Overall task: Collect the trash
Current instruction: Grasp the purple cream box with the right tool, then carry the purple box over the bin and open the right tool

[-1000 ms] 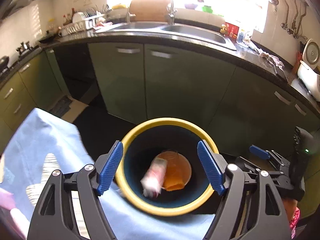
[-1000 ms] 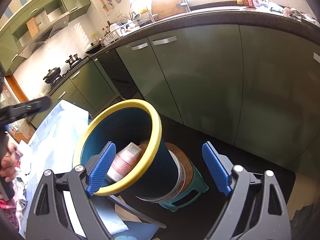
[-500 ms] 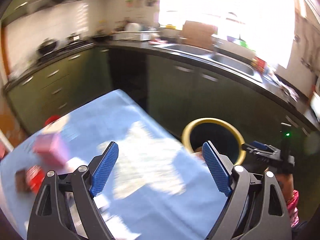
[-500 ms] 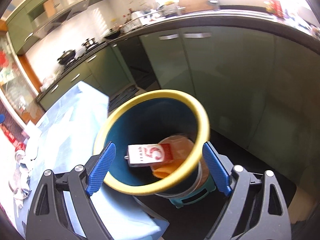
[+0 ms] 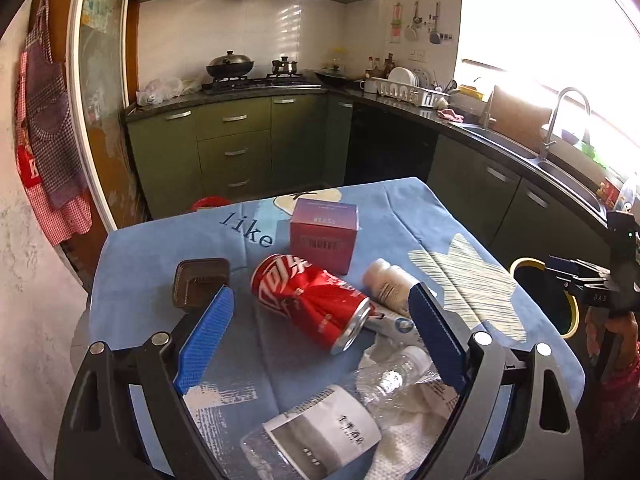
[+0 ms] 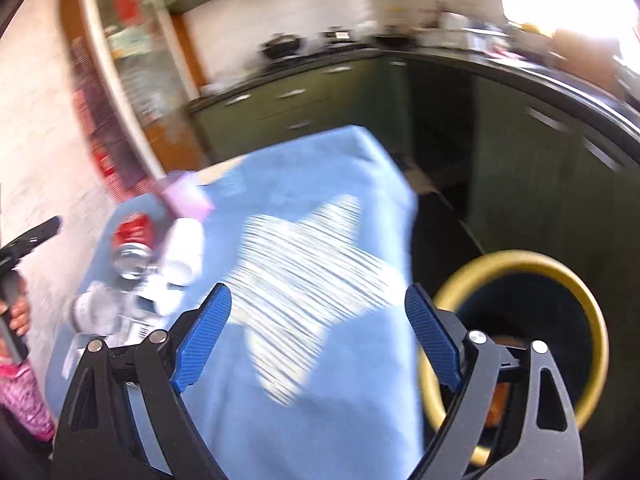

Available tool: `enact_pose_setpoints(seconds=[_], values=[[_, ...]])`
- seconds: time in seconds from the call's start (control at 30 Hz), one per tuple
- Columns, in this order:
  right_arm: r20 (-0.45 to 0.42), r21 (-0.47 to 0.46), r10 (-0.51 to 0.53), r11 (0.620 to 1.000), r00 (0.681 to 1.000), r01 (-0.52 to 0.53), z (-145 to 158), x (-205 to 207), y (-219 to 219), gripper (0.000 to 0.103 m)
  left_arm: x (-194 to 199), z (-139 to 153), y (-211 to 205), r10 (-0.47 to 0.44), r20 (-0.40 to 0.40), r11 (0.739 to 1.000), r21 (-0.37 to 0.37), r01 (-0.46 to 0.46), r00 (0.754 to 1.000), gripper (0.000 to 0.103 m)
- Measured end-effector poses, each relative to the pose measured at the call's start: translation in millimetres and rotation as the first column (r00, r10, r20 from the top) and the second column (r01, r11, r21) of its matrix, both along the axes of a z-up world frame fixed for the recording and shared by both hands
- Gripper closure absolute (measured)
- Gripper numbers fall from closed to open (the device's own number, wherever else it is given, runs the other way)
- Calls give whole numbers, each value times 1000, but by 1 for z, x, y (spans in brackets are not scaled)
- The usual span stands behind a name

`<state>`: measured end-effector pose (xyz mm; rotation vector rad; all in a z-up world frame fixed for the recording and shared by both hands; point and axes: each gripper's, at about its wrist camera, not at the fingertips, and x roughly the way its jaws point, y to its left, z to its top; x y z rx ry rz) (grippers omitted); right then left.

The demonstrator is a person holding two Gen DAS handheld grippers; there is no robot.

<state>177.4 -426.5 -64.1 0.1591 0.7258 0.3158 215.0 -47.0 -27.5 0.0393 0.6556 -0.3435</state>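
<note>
My left gripper (image 5: 322, 292) hangs over the blue-clothed table (image 5: 160, 248), its jaws opening with nothing pressed between them. Below it lies a crushed red cola can (image 5: 312, 300). Around the can are a pink box (image 5: 324, 236), a brown square tray (image 5: 200, 282), a small white bottle (image 5: 390, 286), a clear plastic bottle (image 5: 384, 384) and white tissue (image 5: 404, 420). My right gripper (image 6: 318, 290) is open and empty above the cloth's right part (image 6: 320, 200). The yellow-rimmed bin (image 6: 520, 258) stands just right of it, off the table's edge.
Green kitchen cabinets run behind and to the right, with a stove (image 5: 240, 76) and a sink (image 5: 516, 148) on the dark counter. An apron (image 5: 48, 120) hangs at the left. The right wrist view is motion-blurred. A person's hand (image 6: 18, 312) holds the left gripper.
Both views swung from the bin to the table. A packet fell into the bin under each gripper. The left jaws spread wider.
</note>
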Motion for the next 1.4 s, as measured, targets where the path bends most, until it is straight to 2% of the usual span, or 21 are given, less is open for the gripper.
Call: enact_pose_setpoints(seconds=[0.07,0.2,0.37,0.5,0.6,0.83,0.9,0.93,1.07,1.27,1.4], values=[[19,-33,111,993,994,-111,8,20,27,18,2,-6,10,6,-11,1000,-20,-6,1000,15],[27,-101,308,947,951,-304,15,64,81,14,10,-20,21,13,-29,998,-60,-15,999,14],[-13,-178,456,875,890,-451,5,129,135,12,20,-30,31,20,-53,995,-100,-25,998,12],[-46,-215,520,828,853,-517,-6,174,166,12,24,-36,31,12,-71,993,-117,-20,997,11],[-68,-216,542,812,838,-543,-13,196,179,12,25,-40,28,8,-80,995,-99,-15,997,11],[-104,-219,583,777,806,-590,-27,217,206,12,25,-43,22,-19,-77,996,-86,12,997,9],[-118,-209,589,772,799,-600,-30,216,209,27,25,-43,22,-25,-79,996,-90,18,997,9],[-130,-197,595,768,793,-609,-31,217,211,45,25,-43,22,-26,-80,996,-92,19,996,9],[-122,-203,575,783,809,-588,-28,210,209,48,24,-44,22,-26,-82,995,-96,18,996,9],[-68,-170,492,852,868,-496,-1,191,176,52,23,-44,20,-35,-79,995,-97,28,996,8],[-16,-155,413,899,911,-410,24,159,145,52,21,-45,15,-55,-76,994,-98,47,996,8]])
